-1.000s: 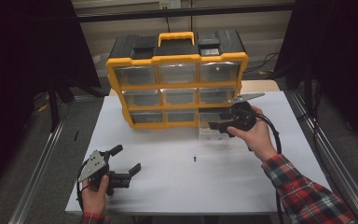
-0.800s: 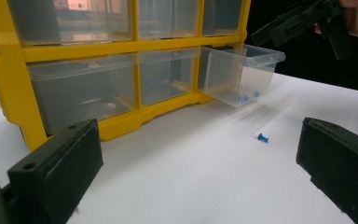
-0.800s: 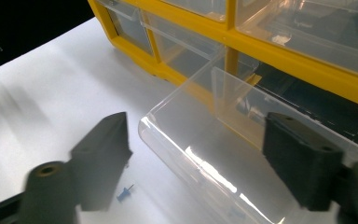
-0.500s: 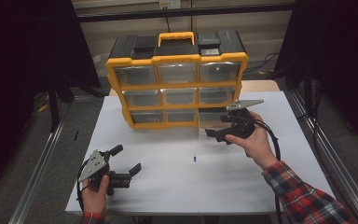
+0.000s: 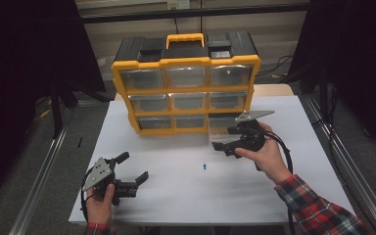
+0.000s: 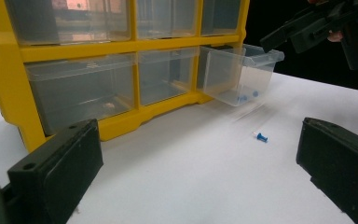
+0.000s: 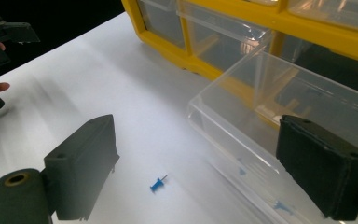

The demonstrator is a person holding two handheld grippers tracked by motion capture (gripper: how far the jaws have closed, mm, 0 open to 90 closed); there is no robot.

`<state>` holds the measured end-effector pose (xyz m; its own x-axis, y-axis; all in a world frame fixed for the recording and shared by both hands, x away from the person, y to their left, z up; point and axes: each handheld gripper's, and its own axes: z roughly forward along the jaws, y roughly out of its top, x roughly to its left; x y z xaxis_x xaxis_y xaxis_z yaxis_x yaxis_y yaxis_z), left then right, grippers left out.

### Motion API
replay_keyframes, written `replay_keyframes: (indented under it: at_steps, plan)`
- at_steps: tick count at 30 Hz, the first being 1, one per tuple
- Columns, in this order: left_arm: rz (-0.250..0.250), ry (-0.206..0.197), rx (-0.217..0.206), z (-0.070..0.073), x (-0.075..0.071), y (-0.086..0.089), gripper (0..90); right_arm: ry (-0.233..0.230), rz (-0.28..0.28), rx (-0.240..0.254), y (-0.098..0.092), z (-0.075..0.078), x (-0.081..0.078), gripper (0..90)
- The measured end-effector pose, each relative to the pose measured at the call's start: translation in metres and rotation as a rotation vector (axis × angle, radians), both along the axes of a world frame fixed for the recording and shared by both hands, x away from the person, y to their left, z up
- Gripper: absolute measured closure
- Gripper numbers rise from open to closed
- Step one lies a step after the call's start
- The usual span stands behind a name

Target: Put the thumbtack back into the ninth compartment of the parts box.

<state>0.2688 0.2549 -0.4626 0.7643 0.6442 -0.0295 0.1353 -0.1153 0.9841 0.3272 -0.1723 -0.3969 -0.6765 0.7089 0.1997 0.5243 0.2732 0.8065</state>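
Layout on the table (image 5: 293, 196). The drawer cabinet (image 5: 186, 90) stands at the far edge, beyond both grippers. Its lower right drawer (image 6: 240, 74) is pulled out, just beyond the right gripper (image 5: 227, 142), with pins (image 6: 247, 97) inside. A loose pushpin (image 5: 203, 166) lies between the left gripper (image 5: 134, 169) and the right gripper, nearer the latter, before the drawer.
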Motion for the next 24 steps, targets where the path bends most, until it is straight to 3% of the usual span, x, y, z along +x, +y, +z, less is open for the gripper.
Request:
replay_keyframes:
  at_steps: [2,6,8,19,20,22,23,24]
  plan:
    - [-0.002,-0.001,0.002,0.0,0.0,0.0,0.1,-0.011,0.007,-0.001,0.001,-0.001,-0.002,12.2]
    - [-0.002,0.009,-0.033,-0.001,0.0,-0.002,0.1,-0.015,0.016,0.007,0.004,0.0,-0.004,12.2]
    - [-0.006,-0.001,-0.006,0.0,0.0,0.0,0.1,-0.014,0.02,0.011,0.005,0.001,-0.006,12.2]
    - [-0.002,0.003,-0.005,0.0,0.0,0.0,0.1,-0.002,0.05,0.021,0.009,-0.002,-0.013,13.0]
    - [-0.001,0.004,-0.009,0.0,0.0,0.0,0.1,0.001,0.046,0.021,0.009,-0.004,-0.014,13.0]
    - [0.012,0.015,-0.058,-0.001,-0.001,-0.004,0.1,0.006,0.055,0.018,0.01,-0.007,-0.015,13.0]
    - [-0.003,0.002,-0.003,0.0,0.0,0.0,0.1,0.008,0.055,0.017,0.011,-0.008,-0.015,13.0]
    - [-0.002,0.003,-0.005,0.0,0.0,0.0,0.1,0.009,0.06,0.016,0.012,-0.009,-0.016,13.1]
